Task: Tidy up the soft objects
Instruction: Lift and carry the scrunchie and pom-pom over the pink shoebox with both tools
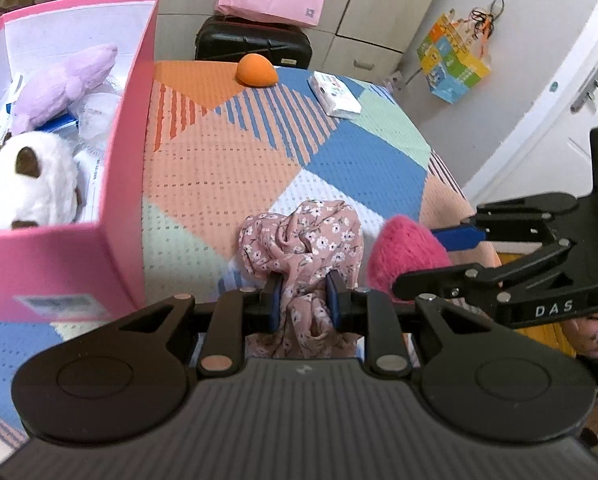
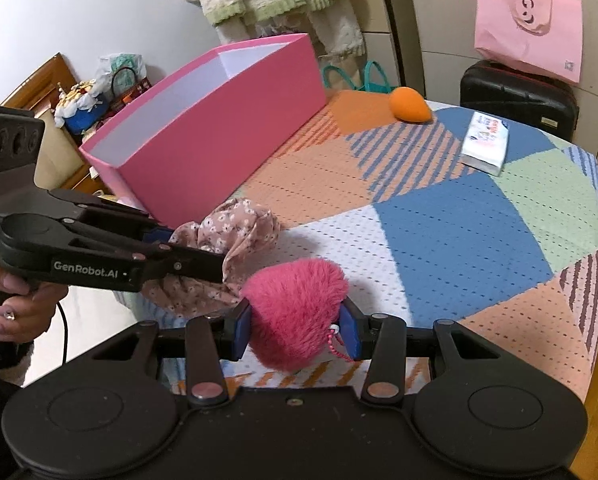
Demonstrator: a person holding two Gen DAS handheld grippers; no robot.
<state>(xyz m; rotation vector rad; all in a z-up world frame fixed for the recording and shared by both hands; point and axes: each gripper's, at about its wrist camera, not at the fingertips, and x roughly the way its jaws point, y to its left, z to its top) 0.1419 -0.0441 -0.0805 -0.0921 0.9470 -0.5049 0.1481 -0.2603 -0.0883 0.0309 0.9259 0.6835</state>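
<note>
Gripping floral cloth [image 1: 299, 240] and pink pompom [image 2: 295, 312] near pink box [image 2: 219, 136].

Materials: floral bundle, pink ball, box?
Floral bundle: thin woven fabric, matte, creased and draping. Pink ball: long fuzzy pile, probably faux fur. Box: likely smooth card, pink outside, white inside, with crisp folded edges.

White plush toy [image 1: 31, 184] partly behind box wall [image 1: 59, 264]

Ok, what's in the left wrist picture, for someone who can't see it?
The left gripper pinches a bunched floral cloth above a patchwork bedspread. Left of it, a pink box holds plush toys; on the right, the right gripper holds a fuzzy pink heart.
</note>
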